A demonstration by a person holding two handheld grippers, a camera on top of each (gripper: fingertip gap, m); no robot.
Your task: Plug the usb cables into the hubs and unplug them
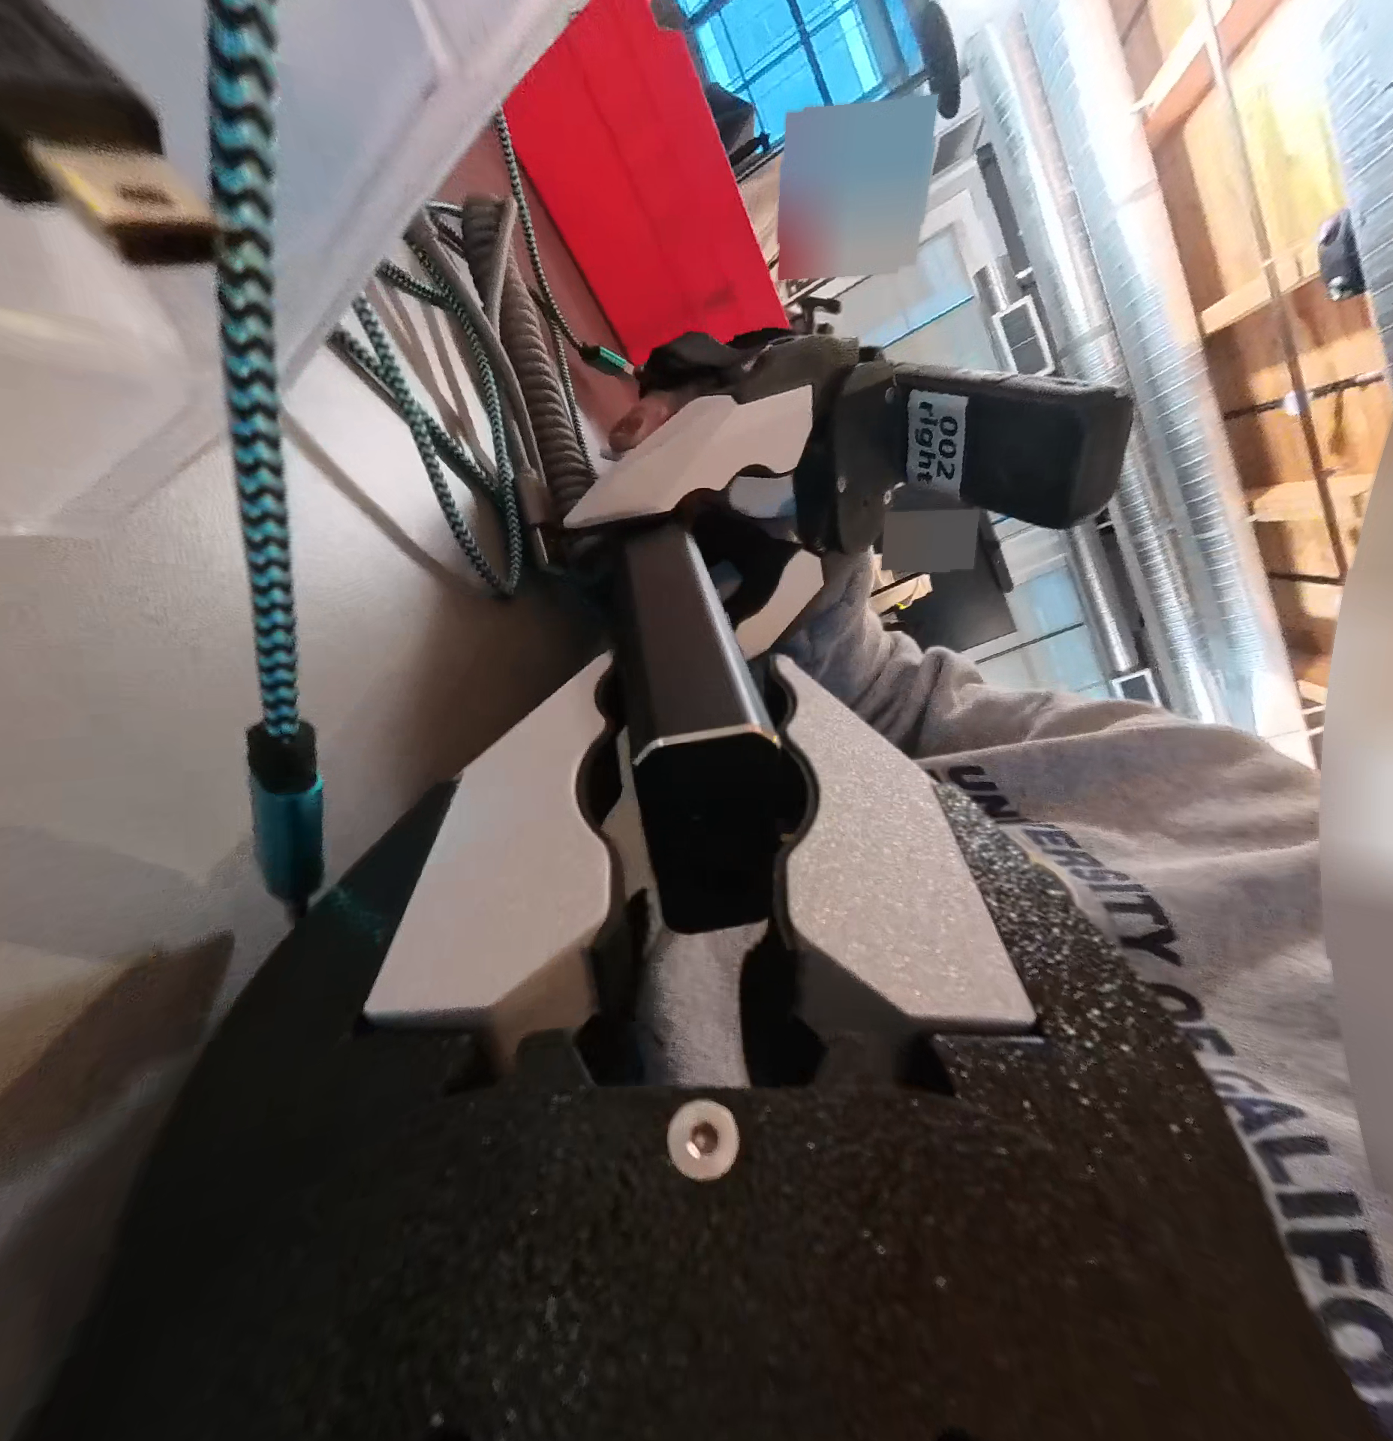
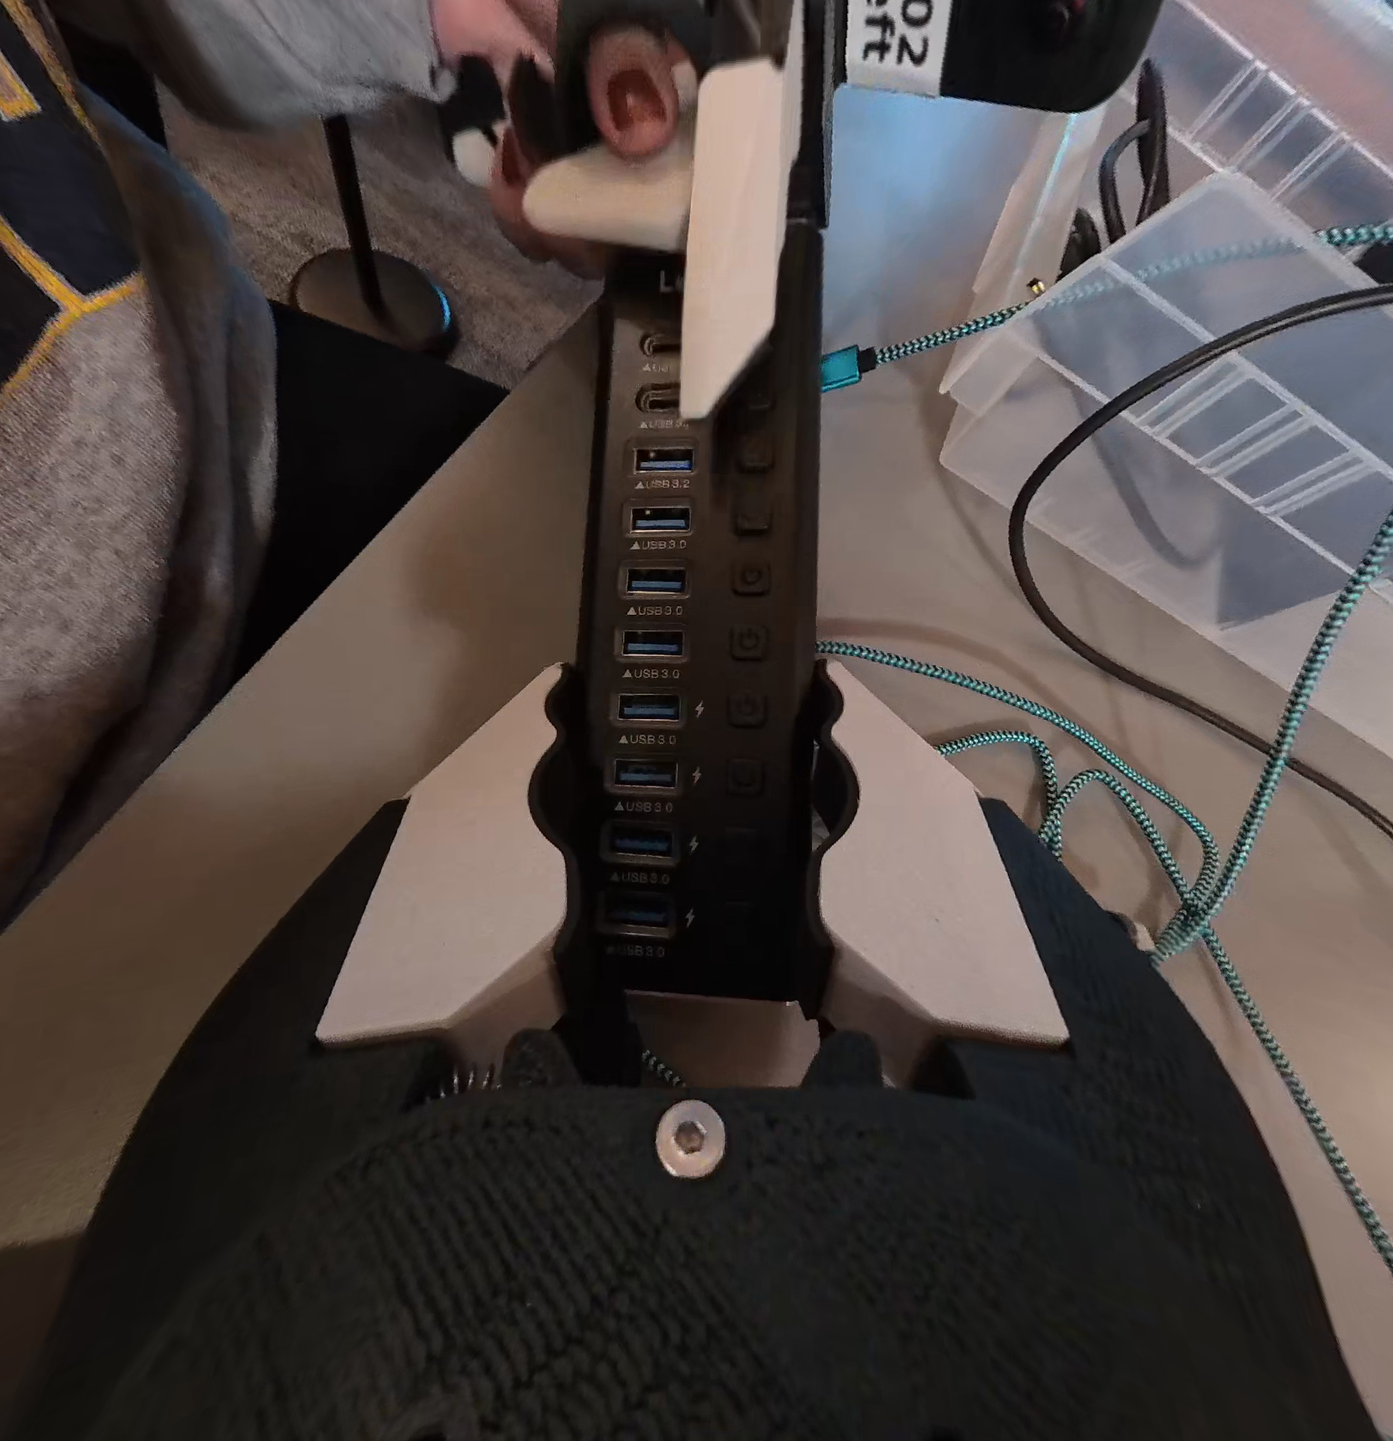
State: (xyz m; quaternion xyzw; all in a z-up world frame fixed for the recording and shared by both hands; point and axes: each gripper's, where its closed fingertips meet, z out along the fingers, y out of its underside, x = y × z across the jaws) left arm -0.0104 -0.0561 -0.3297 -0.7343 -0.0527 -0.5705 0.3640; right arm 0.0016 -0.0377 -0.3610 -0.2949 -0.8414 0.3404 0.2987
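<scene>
Oppositely, both grippers [image 2: 689,686] on hub [image 2: 678,624]

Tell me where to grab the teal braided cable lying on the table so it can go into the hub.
Take the teal braided cable by its rigid teal connector shell, not the limp braid. Come from above with the jaws across the shell's narrow sides, leaving its tip free. It lies flat on the white table beside the black hub, which both grippers now clamp, so one must let go first.

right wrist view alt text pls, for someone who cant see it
The right gripper is shut on one end of a long black usb hub, and the left gripper clamps its far end. No port holds a plug; teal braided cables lie on the white table.
</scene>
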